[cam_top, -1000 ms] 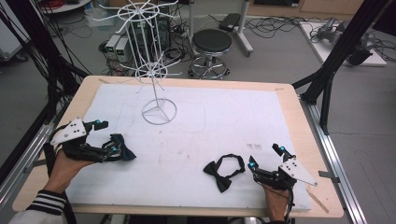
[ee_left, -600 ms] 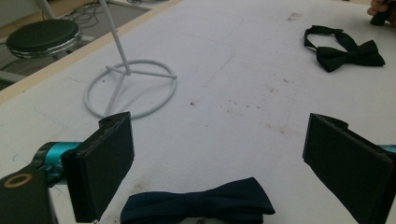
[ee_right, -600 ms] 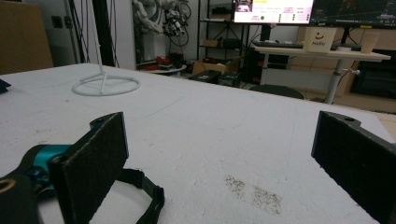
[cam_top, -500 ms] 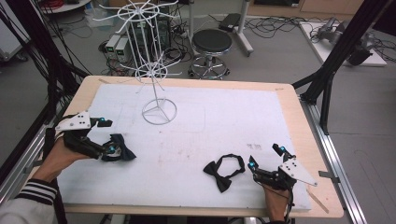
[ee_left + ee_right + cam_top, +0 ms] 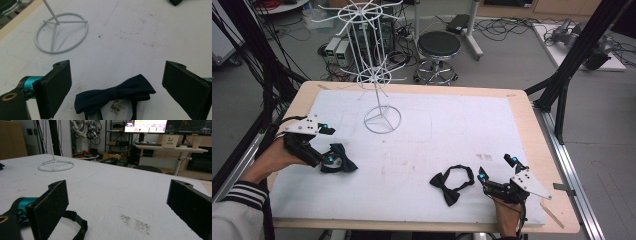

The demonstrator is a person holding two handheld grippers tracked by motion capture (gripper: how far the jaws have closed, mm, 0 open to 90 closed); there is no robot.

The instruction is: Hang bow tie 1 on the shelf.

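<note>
A dark navy bow tie [image 5: 343, 163] [image 5: 115, 93] lies flat on the white mat. My left gripper [image 5: 327, 144] [image 5: 117, 67] is open at the mat's left side, one jaw on each side of the tie and neither touching it. A black bow tie [image 5: 451, 183] with a looped strap [image 5: 78, 223] lies near the front right. My right gripper [image 5: 497, 168] [image 5: 118, 185] rests open just right of it, the strap lying by its left jaw. Nothing is between the right jaws.
A white wire display stand [image 5: 371, 75] rises from a ring base [image 5: 382, 120] [image 5: 61, 35] [image 5: 56, 166] at the mat's back left. The wooden table edge [image 5: 557, 220] frames the mat. Black frame posts, cables and a stool [image 5: 438, 47] stand beyond the table.
The left gripper's jaws have spread wider around the navy bow tie, and the left forearm has shifted a little. The right gripper and the black bow tie have not moved.
</note>
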